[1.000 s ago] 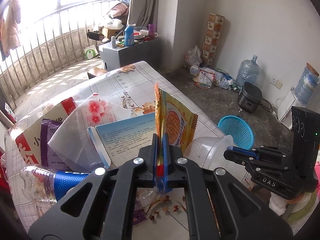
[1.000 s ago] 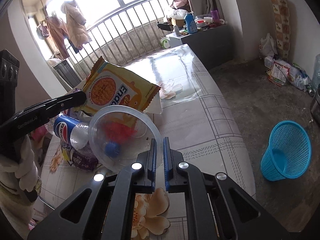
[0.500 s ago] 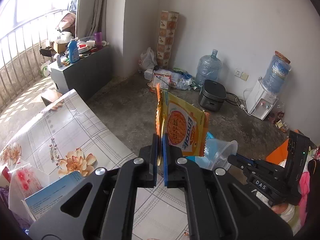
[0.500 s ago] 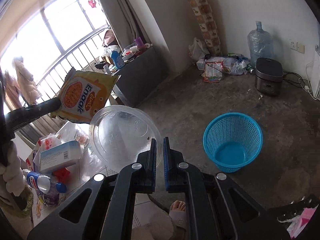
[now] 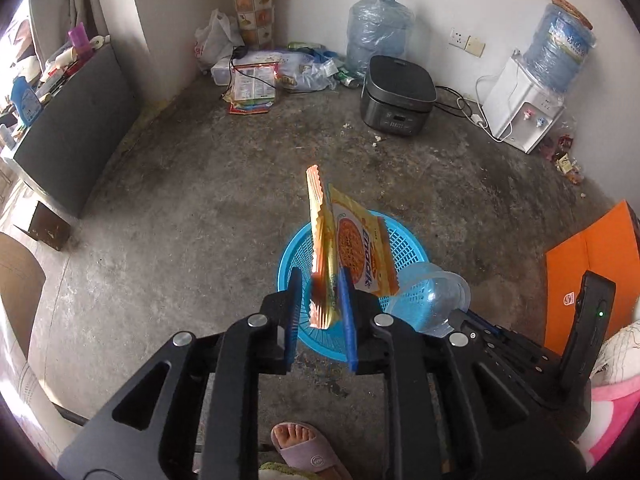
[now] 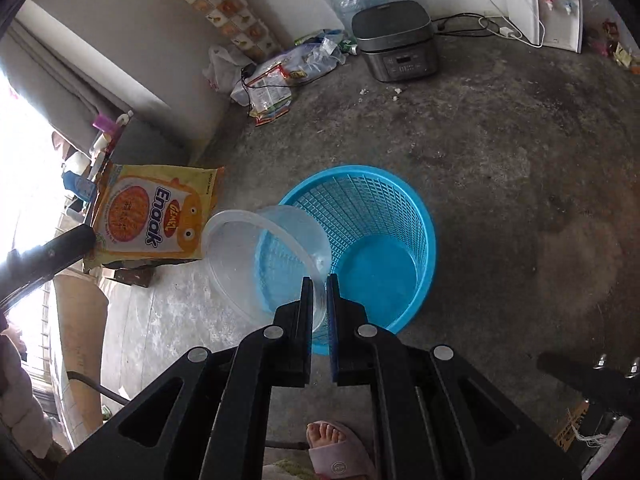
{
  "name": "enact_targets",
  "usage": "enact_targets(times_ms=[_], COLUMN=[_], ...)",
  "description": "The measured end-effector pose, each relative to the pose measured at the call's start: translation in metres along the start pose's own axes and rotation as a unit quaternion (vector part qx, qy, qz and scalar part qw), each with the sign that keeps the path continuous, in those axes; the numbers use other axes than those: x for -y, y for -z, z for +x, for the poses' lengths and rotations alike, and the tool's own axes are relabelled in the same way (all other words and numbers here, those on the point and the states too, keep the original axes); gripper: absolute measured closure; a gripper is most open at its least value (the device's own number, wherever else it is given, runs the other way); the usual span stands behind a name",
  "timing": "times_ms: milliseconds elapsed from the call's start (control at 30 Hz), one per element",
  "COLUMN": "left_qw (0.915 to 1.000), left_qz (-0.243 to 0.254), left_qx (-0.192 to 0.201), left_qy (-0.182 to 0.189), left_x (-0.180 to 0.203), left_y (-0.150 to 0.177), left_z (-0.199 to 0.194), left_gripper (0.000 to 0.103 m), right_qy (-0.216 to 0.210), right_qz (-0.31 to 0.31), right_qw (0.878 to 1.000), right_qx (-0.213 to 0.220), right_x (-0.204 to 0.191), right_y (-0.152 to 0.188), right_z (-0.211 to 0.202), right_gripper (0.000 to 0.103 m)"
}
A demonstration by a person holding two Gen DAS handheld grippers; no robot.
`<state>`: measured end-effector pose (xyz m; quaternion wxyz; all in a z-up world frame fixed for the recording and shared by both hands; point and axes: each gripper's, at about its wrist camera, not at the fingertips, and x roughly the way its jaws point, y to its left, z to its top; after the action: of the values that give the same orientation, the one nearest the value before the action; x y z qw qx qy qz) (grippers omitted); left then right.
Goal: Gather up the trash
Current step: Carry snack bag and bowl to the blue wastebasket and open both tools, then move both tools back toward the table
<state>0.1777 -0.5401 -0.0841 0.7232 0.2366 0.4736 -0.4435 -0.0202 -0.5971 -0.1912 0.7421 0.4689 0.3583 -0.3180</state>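
Note:
A yellow and orange snack wrapper (image 5: pixel 352 252) stands on edge between the fingers of my left gripper (image 5: pixel 320 292). Its jaws are opening, and a gap shows on the wrapper's left side. Directly below sits the blue mesh basket (image 5: pixel 404 240) on the concrete floor. My right gripper (image 6: pixel 318 284) is shut on the rim of a clear plastic bowl (image 6: pixel 256 256), held tilted over the near left rim of the basket (image 6: pixel 400 200). In the right wrist view the wrapper (image 6: pixel 156 216) hangs left of the bowl. The basket looks empty inside.
A dark rice cooker (image 5: pixel 396 96), a water dispenser (image 5: pixel 524 116) and a large water jug (image 5: pixel 376 28) line the far wall, beside a litter pile (image 5: pixel 256 84). An orange board (image 5: pixel 592 264) lies right. A person's slippered foot (image 5: pixel 304 444) is near; a dark cabinet (image 5: pixel 68 120) stands left.
Both grippers have swung away from the littered table and down over the blue basket on the floor. The left jaws, shut on the wrapper before, now stand apart.

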Motion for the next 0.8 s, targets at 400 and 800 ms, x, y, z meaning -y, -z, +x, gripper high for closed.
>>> enact_targets(times_ms=[400,800], left_qw=[0.9986,0.9676], left_qz=[-0.023,-0.065], left_qx=[0.048,0.241], left_qy=[0.002,0.039], left_x=[-0.009,-0.056], left_y=[0.013,0.099], left_z=[-0.037,-0.266], left_gripper=[0.052,0.02], right_qy=[-0.002,-0.072], right_qz=[0.043,-0.136], right_qw=[0.999,0.975], right_qx=[-0.002,0.16], right_x=[0.028,-0.107], right_y=[0.004,0.042], right_z=[0.012,-0.164], right_gripper=[0.078,0.042])
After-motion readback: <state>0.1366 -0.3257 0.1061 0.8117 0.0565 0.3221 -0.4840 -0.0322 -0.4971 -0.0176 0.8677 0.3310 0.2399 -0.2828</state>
